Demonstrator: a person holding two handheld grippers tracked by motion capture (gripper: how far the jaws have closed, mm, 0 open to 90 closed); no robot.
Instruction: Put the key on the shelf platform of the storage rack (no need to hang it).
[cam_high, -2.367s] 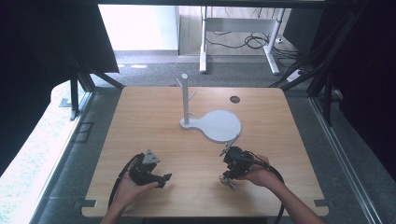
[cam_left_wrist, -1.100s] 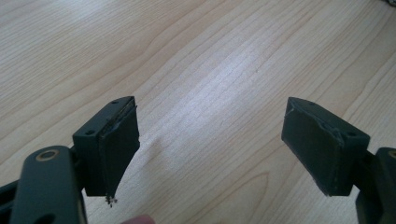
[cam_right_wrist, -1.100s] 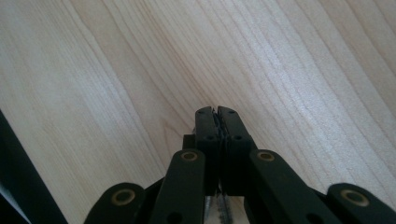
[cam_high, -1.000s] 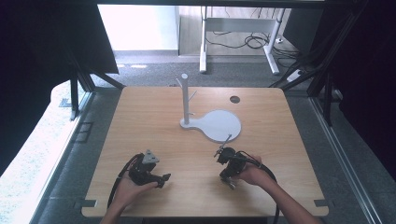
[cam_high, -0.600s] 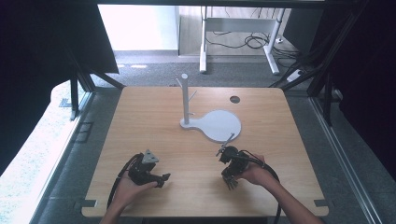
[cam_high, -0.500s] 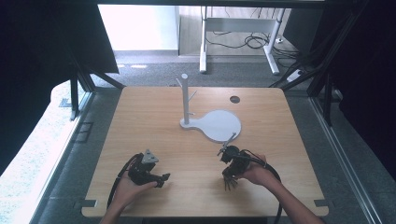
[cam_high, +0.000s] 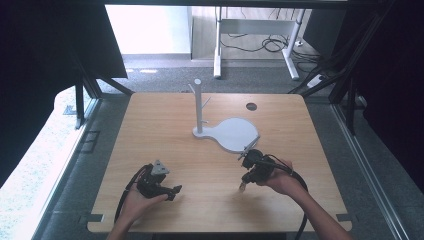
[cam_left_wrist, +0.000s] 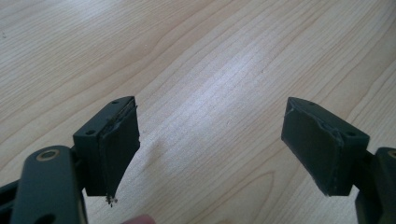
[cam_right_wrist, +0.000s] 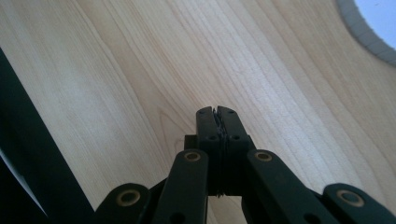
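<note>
Two grippers, one stand, one table

Item 1: left gripper (cam_high: 172, 190). Held in person's left hand (cam_high: 135, 197), near front-left of table (cam_high: 150, 120), resting low on the wood. Grey three-cornered plate on top, cable looping back toward forearm. Left gripper view: jaws spread wide apart, nothing between them, bare wood grain in the gap; pads (cam_left_wrist: 119, 144) look worn at the edges.

Item 2: right gripper (cam_high: 242, 187). Held in person's right hand (cam_high: 280, 180), front-right of centre, tips angled down toward tabletop. Right gripper view (cam_right_wrist: 217, 112): jaws pressed together, pad to pad, nothing held.

Item 3: white stand (cam_high: 198, 107). Upright post w/ short pegs, on flat round-ended base plate (cam_high: 235, 134), approx. mid-table, well apart from left gripper, near right gripper. Base edge also seen at top-right corner of right gripper view (cam_right_wrist: 369, 39).

Item 4: table. Light wood, round cable hole (cam_high: 251, 106) toward far-right side.

Misc.: white desk frame (cam_high: 255, 30) and cables on floor beyond table.
</note>
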